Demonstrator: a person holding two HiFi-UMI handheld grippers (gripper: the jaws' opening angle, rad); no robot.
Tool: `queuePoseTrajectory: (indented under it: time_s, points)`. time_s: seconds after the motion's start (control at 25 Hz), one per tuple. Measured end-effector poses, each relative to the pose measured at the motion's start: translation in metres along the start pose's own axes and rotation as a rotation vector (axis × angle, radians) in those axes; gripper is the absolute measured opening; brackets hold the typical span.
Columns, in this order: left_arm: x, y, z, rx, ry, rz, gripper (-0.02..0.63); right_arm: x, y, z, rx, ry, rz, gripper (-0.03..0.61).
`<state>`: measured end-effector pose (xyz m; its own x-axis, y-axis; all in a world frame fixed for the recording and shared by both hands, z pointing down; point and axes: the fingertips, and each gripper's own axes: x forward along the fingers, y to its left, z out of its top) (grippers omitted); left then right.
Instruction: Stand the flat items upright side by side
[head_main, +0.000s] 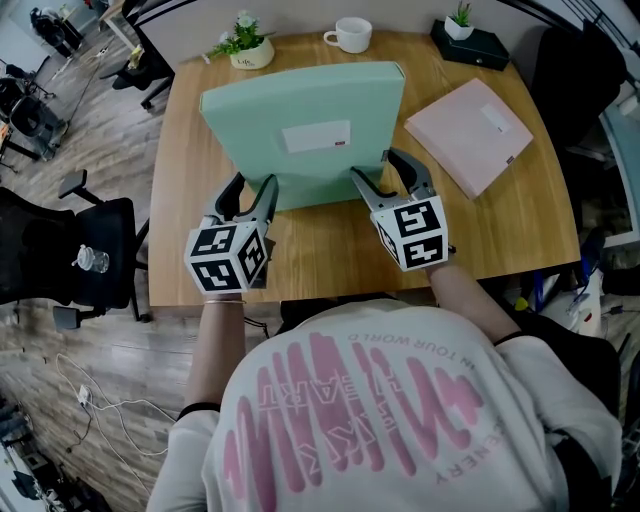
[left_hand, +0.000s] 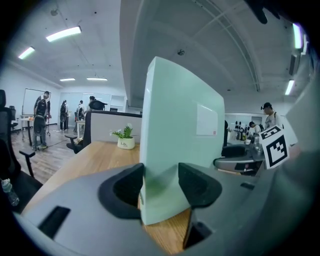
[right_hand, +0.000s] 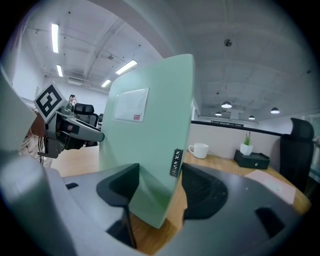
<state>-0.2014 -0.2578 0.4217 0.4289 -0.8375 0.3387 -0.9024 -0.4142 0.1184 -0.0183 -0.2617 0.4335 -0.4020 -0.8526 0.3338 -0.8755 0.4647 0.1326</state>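
Observation:
A mint-green flat case (head_main: 300, 130) stands on its edge in the middle of the wooden table (head_main: 330, 255), its white label facing me. My left gripper (head_main: 255, 185) is shut on its lower left corner, and the case (left_hand: 175, 145) fills the gap between those jaws. My right gripper (head_main: 375, 165) is shut on the lower right corner, where the case (right_hand: 150, 145) sits between both pads. A pink flat case (head_main: 468, 135) lies flat on the table to the right, apart from both grippers.
At the table's far edge stand a potted plant (head_main: 245, 45), a white cup (head_main: 350, 35) and a black box with a small plant (head_main: 470, 42). A black office chair (head_main: 90, 250) stands left of the table. People stand far off in the room.

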Motion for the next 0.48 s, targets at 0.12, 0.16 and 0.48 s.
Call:
queuePoseTrajectory:
  time_s: [0.12,0.16,0.48]
  points:
    - [-0.0011,0.0005,-0.0001,-0.011,-0.004,0.001,0.224,-0.0001,0.0009,-0.0005,0.003,0.004,-0.001,0.267]
    - [-0.001,0.0006,-0.0002,-0.01,-0.004,0.001,0.224,0.0,0.0009,-0.0007,0.004,0.004,-0.001,0.267]
    - [-0.0017,-0.0008,-0.0045,0.036,0.006,-0.006,0.23,-0.0008,0.0027,-0.0052,0.001,0.021,0.008,0.268]
